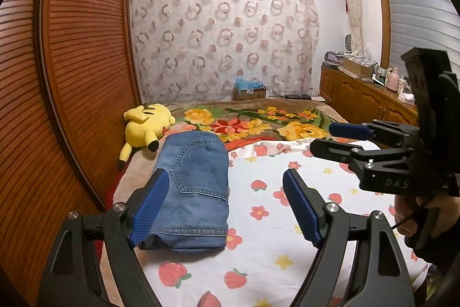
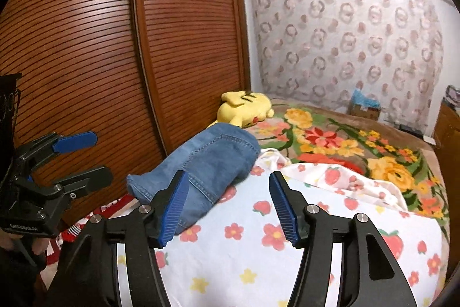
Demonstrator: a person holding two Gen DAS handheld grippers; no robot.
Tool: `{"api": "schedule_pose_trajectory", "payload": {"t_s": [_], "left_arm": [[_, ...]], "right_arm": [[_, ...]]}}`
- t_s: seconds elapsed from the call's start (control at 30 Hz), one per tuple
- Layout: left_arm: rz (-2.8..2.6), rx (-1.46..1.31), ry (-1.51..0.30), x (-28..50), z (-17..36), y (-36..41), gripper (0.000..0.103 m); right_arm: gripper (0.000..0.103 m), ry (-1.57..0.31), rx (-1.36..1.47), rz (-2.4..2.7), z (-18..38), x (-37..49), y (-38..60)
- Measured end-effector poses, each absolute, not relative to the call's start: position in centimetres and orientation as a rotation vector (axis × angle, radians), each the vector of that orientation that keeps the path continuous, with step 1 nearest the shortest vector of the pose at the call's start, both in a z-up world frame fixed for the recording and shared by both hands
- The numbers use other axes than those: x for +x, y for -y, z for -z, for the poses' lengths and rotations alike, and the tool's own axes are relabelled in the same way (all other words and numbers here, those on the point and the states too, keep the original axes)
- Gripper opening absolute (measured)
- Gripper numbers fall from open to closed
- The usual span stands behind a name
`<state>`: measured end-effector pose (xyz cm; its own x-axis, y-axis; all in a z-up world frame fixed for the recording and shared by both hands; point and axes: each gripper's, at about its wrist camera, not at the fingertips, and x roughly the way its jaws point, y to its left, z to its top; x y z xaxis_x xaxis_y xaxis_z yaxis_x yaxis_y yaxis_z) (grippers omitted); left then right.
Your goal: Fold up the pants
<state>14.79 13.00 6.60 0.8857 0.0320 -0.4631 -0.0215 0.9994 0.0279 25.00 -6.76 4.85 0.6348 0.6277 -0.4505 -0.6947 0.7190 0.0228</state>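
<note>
A pair of blue jeans (image 1: 195, 186) lies folded into a compact rectangle on the white strawberry-print sheet (image 1: 287, 220), back pocket up. It also shows in the right wrist view (image 2: 207, 163), near the bed's left edge. My left gripper (image 1: 227, 206) is open and empty, raised above the bed just in front of the jeans. My right gripper (image 2: 227, 206) is open and empty, raised over the sheet to the right of the jeans. Each gripper shows in the other's view, the right (image 1: 330, 138) and the left (image 2: 83, 160), both with jaws apart.
A yellow plush toy (image 1: 146, 125) lies beyond the jeans on a floral blanket (image 1: 258, 123). A slatted wooden wardrobe (image 2: 115, 48) runs close along the bed's left side. A wooden cabinet (image 1: 368, 97) with clutter stands at the right. A patterned curtain (image 1: 224, 39) covers the far wall.
</note>
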Motion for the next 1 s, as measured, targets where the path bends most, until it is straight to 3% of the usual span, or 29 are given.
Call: {"api": "schedule_pose_trajectory", "payload": {"t_s": [1.0], "left_arm": [[0.077,-0.001,-0.438,10.1,-7.5,-2.6,0.082]], "right_arm": [[0.069,-0.340,-0.068,-0.452,-7.3,10.9,15.8]]}}
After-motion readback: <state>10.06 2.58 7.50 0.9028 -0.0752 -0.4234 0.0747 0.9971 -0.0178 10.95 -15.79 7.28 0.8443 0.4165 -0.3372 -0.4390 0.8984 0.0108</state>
